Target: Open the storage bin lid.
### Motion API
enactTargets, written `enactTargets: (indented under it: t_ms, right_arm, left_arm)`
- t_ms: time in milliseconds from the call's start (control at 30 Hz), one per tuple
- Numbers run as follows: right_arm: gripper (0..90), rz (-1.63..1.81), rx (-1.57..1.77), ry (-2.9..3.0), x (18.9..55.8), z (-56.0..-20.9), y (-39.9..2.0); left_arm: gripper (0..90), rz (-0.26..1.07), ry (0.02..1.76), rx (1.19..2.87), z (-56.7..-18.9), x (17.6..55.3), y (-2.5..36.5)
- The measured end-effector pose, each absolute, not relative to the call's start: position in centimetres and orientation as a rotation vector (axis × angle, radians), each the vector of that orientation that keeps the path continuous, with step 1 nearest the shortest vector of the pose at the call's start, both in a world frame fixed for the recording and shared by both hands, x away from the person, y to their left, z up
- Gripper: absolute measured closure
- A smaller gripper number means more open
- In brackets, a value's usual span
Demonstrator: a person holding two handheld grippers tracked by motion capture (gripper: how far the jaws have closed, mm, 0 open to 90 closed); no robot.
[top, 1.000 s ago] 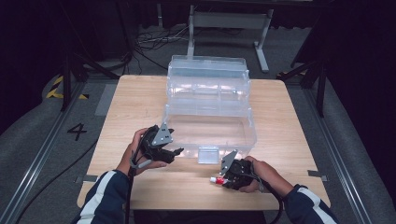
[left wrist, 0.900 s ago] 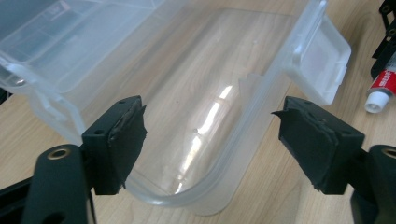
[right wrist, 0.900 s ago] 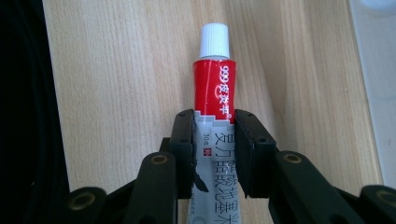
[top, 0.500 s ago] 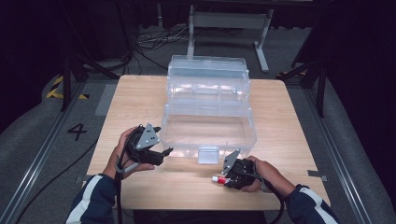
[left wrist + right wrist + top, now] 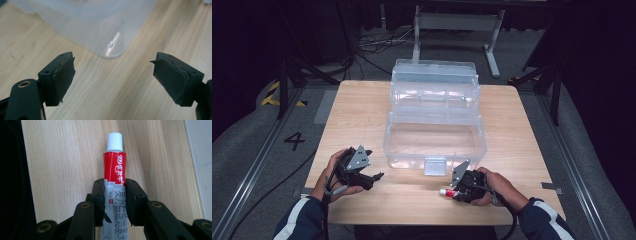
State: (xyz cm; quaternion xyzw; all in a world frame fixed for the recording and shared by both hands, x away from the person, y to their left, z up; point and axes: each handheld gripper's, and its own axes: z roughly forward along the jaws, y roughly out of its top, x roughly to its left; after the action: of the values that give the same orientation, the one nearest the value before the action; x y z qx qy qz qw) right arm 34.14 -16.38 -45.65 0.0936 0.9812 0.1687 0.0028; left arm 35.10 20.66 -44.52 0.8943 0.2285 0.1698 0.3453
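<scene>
A clear plastic toolbox point(image 5: 434, 145) stands open in the middle of the wooden table point(image 5: 357, 115), its tiered trays stepped back behind the empty bottom bin. My left gripper point(image 5: 374, 164) rests low by the box's front left corner. Its jaws have just been opening and stand wide, with nothing between them. In the left gripper view point(image 5: 113, 60) bare wood lies between the pads, and the box corner point(image 5: 100, 30) sits beyond. My right gripper point(image 5: 453, 190) lies near the front edge, shut on a red and white tube point(image 5: 115, 165) whose white cap points away from the jaws point(image 5: 446, 192).
The box's front latch point(image 5: 435, 166) faces me between the two hands. Bare wood runs along the table's left side and front strip. A pale box wall point(image 5: 200, 157) edges the right gripper view. Dark floor, cables and metal frame legs surround the table.
My left gripper has drawn leftward and toward the front edge, away from the box, sinking closer to the table with its jaws spread wider. The right gripper and the tube have stayed put.
</scene>
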Motion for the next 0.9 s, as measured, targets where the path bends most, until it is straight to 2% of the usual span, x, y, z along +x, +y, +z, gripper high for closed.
enactTargets:
  t_ms: [433, 633, 900]
  right_arm:
    - [71.2, 0.518, 0.307, 3.079, 34.2, -45.6, -16.8]
    - [71.2, 0.514, 0.301, 3.086, 34.2, -45.6, -16.8]
    - [71.3, 0.508, 0.305, 3.081, 34.4, -45.6, -17.0]
  left_arm:
    - [18.2, 0.305, 0.679, 2.409, -48.5, 36.1, 22.0]
    - [15.1, 0.213, 0.730, 2.344, -49.3, 36.6, 22.7]
    - [11.2, 0.225, 0.718, 2.300, -49.8, 36.5, 22.9]
